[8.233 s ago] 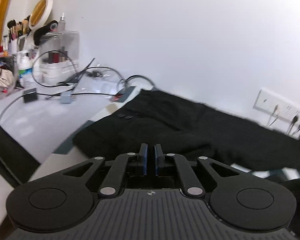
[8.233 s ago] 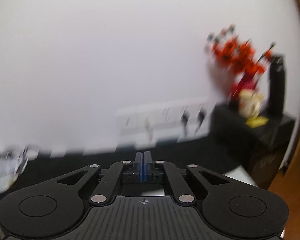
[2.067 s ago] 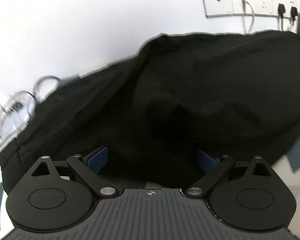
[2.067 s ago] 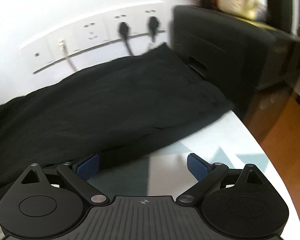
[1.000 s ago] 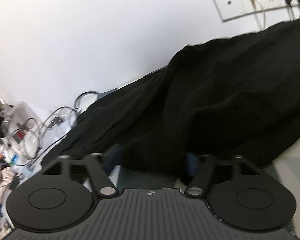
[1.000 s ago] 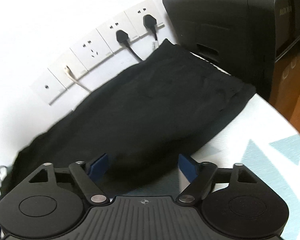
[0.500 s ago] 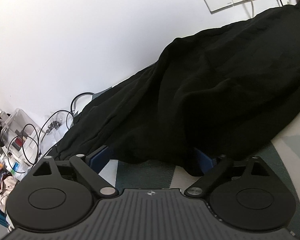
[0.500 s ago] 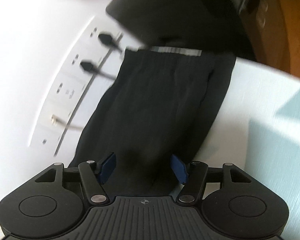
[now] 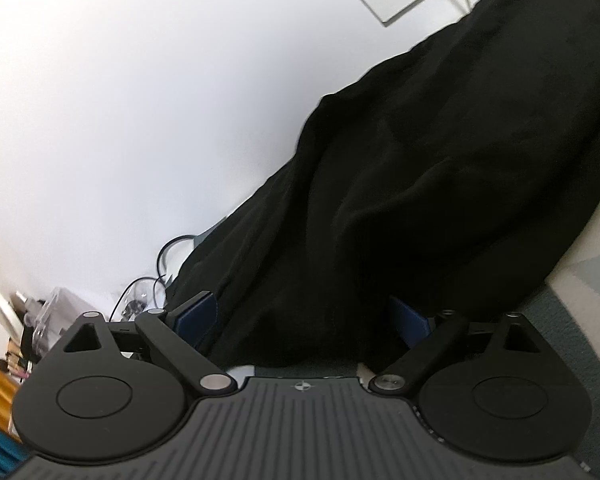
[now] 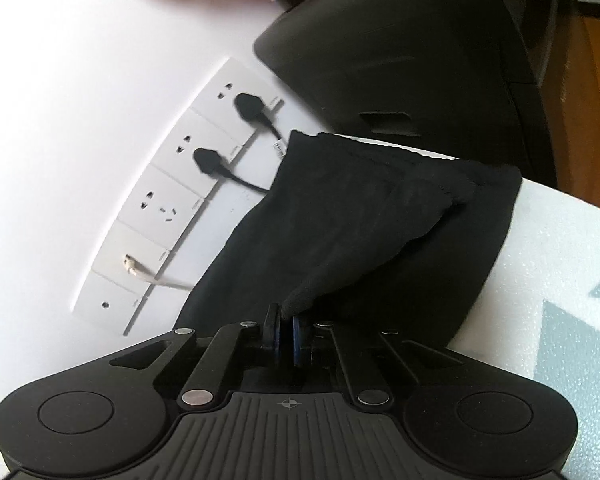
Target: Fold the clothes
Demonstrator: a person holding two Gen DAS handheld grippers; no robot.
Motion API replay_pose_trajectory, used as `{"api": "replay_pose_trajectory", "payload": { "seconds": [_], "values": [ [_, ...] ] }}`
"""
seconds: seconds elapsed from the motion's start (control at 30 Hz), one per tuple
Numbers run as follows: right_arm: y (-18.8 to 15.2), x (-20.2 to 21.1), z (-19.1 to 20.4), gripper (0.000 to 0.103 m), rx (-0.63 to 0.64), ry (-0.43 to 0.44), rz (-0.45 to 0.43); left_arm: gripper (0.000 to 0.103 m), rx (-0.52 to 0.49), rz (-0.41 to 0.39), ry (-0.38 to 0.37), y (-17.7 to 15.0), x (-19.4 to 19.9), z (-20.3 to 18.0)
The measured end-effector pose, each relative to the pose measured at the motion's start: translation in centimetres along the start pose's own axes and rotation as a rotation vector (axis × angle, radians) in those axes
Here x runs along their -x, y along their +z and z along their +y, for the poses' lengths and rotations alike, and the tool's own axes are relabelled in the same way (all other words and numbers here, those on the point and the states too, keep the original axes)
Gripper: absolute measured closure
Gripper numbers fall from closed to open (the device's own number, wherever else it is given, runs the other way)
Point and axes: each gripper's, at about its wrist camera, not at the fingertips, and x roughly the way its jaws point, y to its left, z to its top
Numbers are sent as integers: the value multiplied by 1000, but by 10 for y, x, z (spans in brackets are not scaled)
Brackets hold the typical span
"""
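We see right gripper pinching fold of black garment, pads closed on cloth. Garment lies on white surface, against wall sockets. Black cabinet beyond.

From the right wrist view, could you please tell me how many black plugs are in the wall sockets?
2. One black plug sits in the top socket, the other black plug in the socket just below it. The black garment may hide more.

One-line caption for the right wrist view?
Right gripper shut on a pinched fold of black fabric garment below white wall sockets.
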Motion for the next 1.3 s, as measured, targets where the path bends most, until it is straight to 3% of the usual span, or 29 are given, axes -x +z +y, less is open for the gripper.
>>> {"api": "replay_pose_trajectory", "payload": {
  "seconds": [0.07,0.17,0.23,0.27,0.33,0.43,0.5,0.6,0.7,0.93,1.0,1.1,1.2,1.23,1.3],
  "values": [
    [-4,-7,0,93,10,-25,37,8,5,2,-4,2,-1,-1],
    [-15,-19,-5,77,-32,-42,95,7,22,6,-2,3,-3,-1],
    [-25,-24,-2,85,-23,-48,107,6,10,3,2,2,-6,0],
    [-28,-25,0,98,-10,-48,107,6,0,1,5,2,-7,0],
    [-27,-22,8,98,14,-29,81,6,-18,23,37,-2,-10,5],
    [-9,-3,21,99,32,15,-52,4,51,14,-38,-19,-9,30],
    [1,2,28,99,47,43,-95,4,23,-27,-33,-26,-1,30],
    [-1,-3,35,99,67,37,-77,4,-32,-63,8,-26,9,18],
    [-8,-7,32,99,36,19,-50,4,-47,-84,-29,-23,17,4],
    [-2,-1,22,99,3,3,-75,4,-151,-234,19,-3,23,-38],
    [-1,-2,24,99,2,3,-85,2,-173,-247,29,0,18,-38],
    [-1,-1,27,99,3,0,-106,2,-204,-215,111,-7,5,-27],
    [0,-2,24,99,-14,-10,-103,0,-156,-134,135,-23,-7,2],
    [0,-3,22,99,-23,-12,-94,0,-111,-140,100,-28,-4,15],
    [-1,-6,20,99,-35,-20,-75,1,-64,-157,100,-33,7,29]
  ]
}}
